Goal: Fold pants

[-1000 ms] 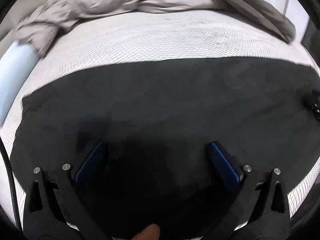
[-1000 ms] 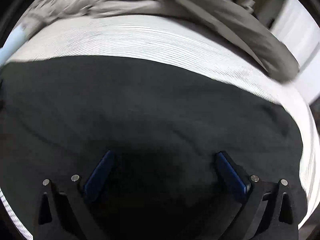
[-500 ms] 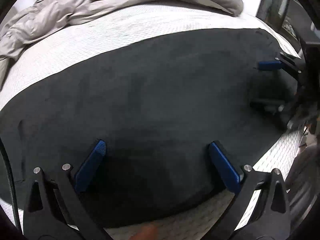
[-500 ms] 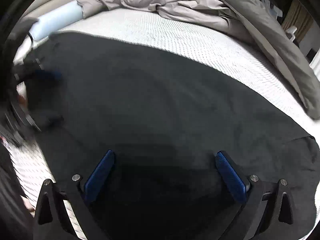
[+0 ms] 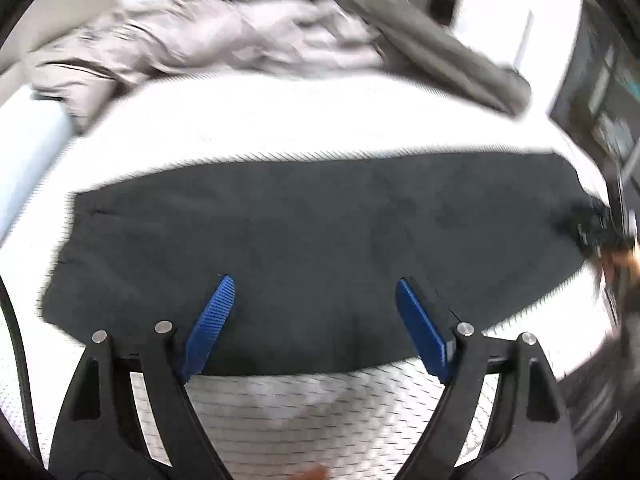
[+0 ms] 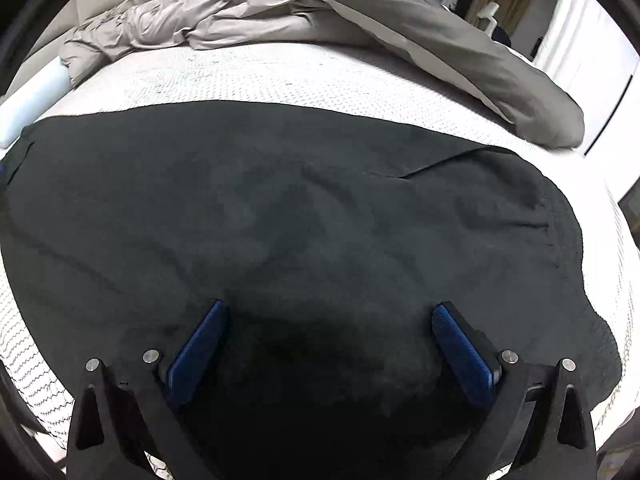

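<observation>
The dark pants [image 6: 304,232] lie spread flat on the white mattress [image 6: 280,76], a sensible stage for folding since the cloth has room to be doubled over. Their long axis runs from about 9 o'clock to 3 o'clock across both wrist views, with what looks like the gathered waistband end toward 3 o'clock in the right wrist view and a straight, hem-like edge toward 9 o'clock. A rumpled grey duvet [image 6: 280,12] is pushed up toward 12 o'clock, probably to keep the working area free. The left gripper [image 5: 314,300] hovers over the near edge of the pants toward 6 o'clock; its jaws are closing, yet nothing sits between the blue pads and they press on no cloth. The right gripper [image 6: 328,332] hangs over the pants with its jaws wide apart and empty. Both claws likely stand ready for the next grasp along an edge.
</observation>
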